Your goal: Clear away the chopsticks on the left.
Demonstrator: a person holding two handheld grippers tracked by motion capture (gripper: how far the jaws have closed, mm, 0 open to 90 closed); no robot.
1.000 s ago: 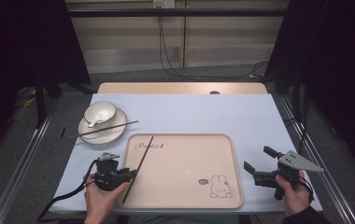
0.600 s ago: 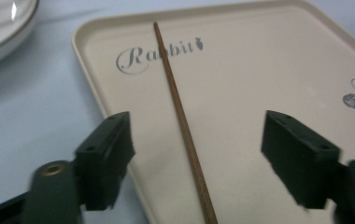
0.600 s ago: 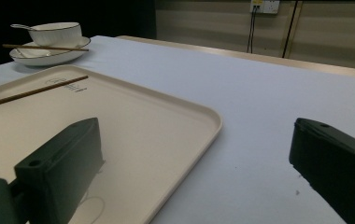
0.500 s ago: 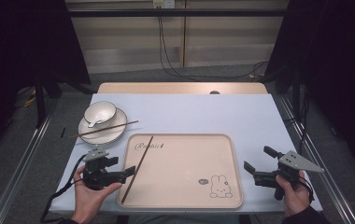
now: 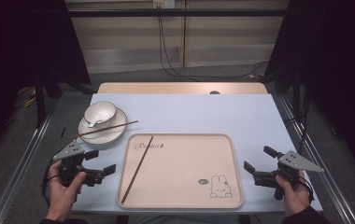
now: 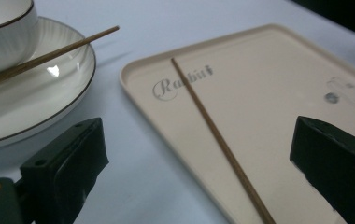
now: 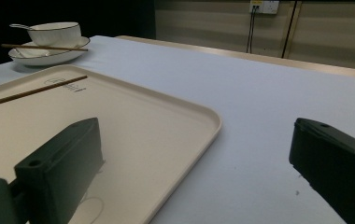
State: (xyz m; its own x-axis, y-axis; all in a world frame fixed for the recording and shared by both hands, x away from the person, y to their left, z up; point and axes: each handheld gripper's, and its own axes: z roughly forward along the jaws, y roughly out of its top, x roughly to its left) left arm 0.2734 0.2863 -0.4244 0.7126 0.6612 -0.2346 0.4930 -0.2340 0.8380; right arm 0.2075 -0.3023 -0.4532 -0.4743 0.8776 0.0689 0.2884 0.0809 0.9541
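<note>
**Inspector:** Left gripper (image 5: 102,170) sits at the tray's left edge, jaws apart, nothing between them. Your reading?

**Assessor:** It points toward the chopstick on the tray (image 5: 137,169), which lies loose along the left side of the beige tray (image 5: 185,204), one end near the printed script. The gripper is near it, not touching.

**Inspector:** And the second chopstick?

**Assessor:** The chopstick on the saucer (image 5: 104,129) rests across the saucer (image 5: 115,135), in front of the white bowl (image 5: 100,112), tip overhanging toward the tray. Judged: a balanced rest, easily rolled.

**Inspector:** Right side?

**Assessor:** Right gripper (image 5: 255,167) is held just off the tray's right edge, jaws spread and empty, aimed inward. Judged: waiting clear, so the tray surface stays unobstructed.
</note>
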